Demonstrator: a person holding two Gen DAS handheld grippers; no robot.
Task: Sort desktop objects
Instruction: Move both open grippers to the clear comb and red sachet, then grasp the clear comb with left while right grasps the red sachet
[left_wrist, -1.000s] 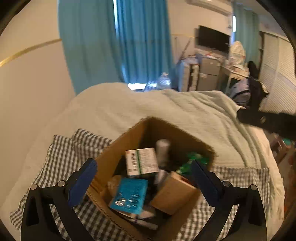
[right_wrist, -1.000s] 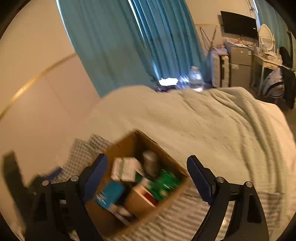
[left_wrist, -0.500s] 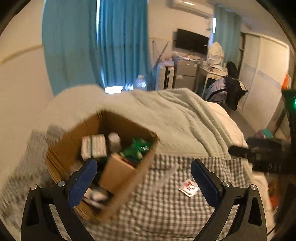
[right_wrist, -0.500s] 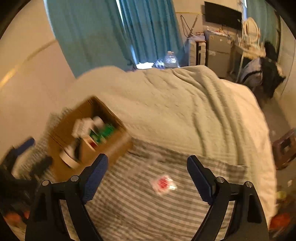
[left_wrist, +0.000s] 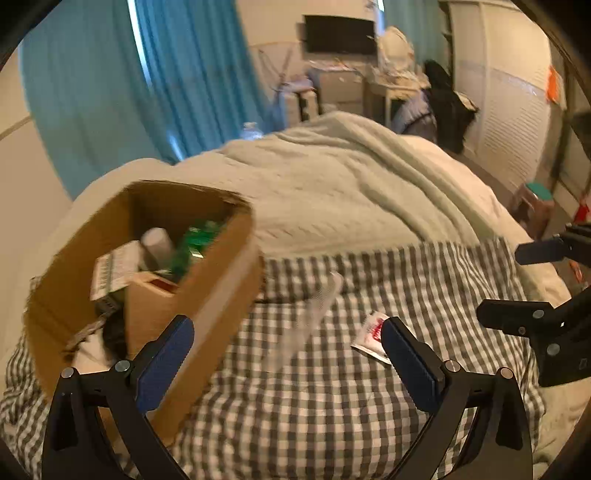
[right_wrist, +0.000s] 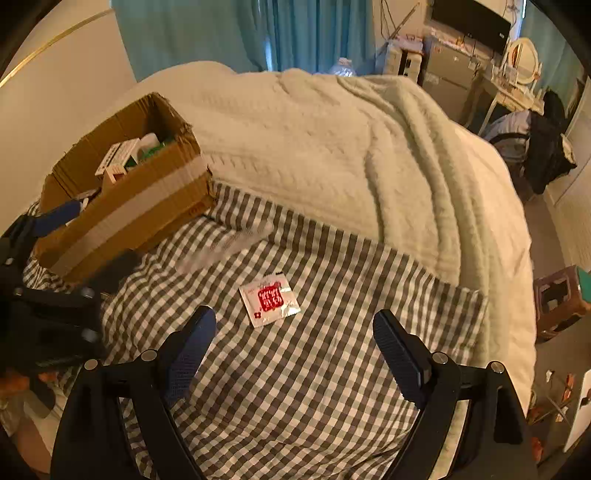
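Note:
An open cardboard box (left_wrist: 207, 266) holding several packets and a white bottle stands on the left of a grey checked cloth (left_wrist: 332, 398). A white sachet with a red print (right_wrist: 269, 299) lies flat on the cloth, just ahead of my right gripper (right_wrist: 293, 321), whose jaws are open and empty. In the left wrist view the sachet (left_wrist: 371, 334) sits by the right finger of my left gripper (left_wrist: 286, 332), also open and empty, close to the box's near corner. A clear plastic strip (right_wrist: 229, 243) lies blurred on the cloth between the box and the sachet.
The cloth covers the near part of a bed with a pale knitted blanket (right_wrist: 351, 147) behind it. Blue curtains, a wall screen and cluttered furniture stand beyond. A small stool (right_wrist: 557, 295) is on the floor at the bed's right edge.
Both views have swung from the box to the right and downward. The checked cloth and the sachet have come into view, and both grippers are lower and closer to the cloth.

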